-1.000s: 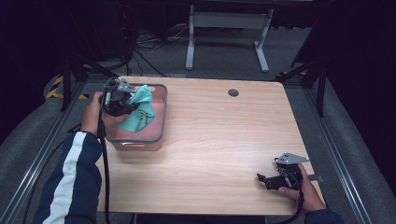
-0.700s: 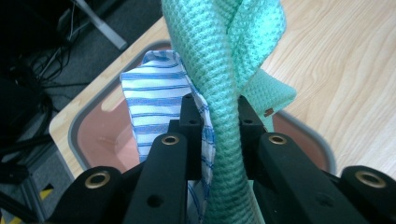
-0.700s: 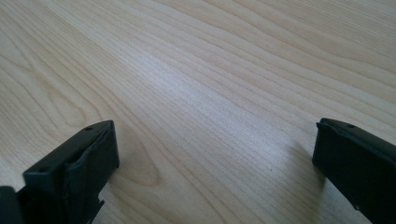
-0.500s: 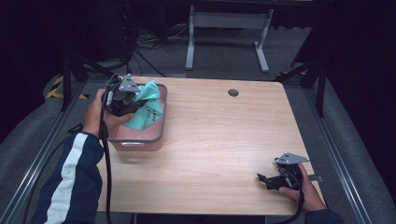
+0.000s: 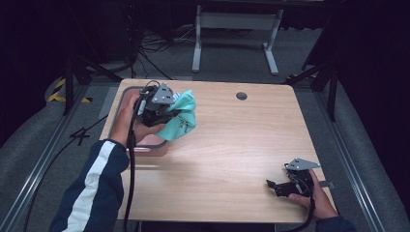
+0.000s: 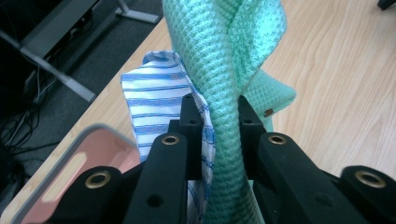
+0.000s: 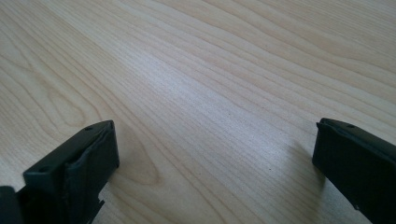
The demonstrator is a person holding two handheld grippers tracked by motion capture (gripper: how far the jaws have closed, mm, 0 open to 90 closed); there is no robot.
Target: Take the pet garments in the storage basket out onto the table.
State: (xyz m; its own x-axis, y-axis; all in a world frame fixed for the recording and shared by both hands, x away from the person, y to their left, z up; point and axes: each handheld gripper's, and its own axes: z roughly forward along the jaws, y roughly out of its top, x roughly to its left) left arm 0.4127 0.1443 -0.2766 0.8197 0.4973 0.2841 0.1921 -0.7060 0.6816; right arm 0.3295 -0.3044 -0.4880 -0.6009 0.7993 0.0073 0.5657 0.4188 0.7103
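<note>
Jaws of the left gripper (image 6: 217,116) pinch a bunched green waffle cloth (image 6: 229,60), with a blue-striped cloth (image 6: 156,100) caught beside it, both hanging lengthwise, lifted over the pink bin's (image 5: 145,145) right rim beside bare table (image 5: 232,145). Well apart, the right gripper (image 5: 276,186) rests spread wide on the wood. A small brown tag on the green cloth is unreadable.

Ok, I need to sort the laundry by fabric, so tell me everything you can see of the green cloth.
The green cloth is mint-coloured with a waffle weave, soft and bunched into a twisted fold. A small brown tag sits at one edge. The left gripper is shut on it, together with a blue-striped white cloth pressed against its side. In the high view it hangs from the jaws above the wooden table, beside the pink bin.
</note>
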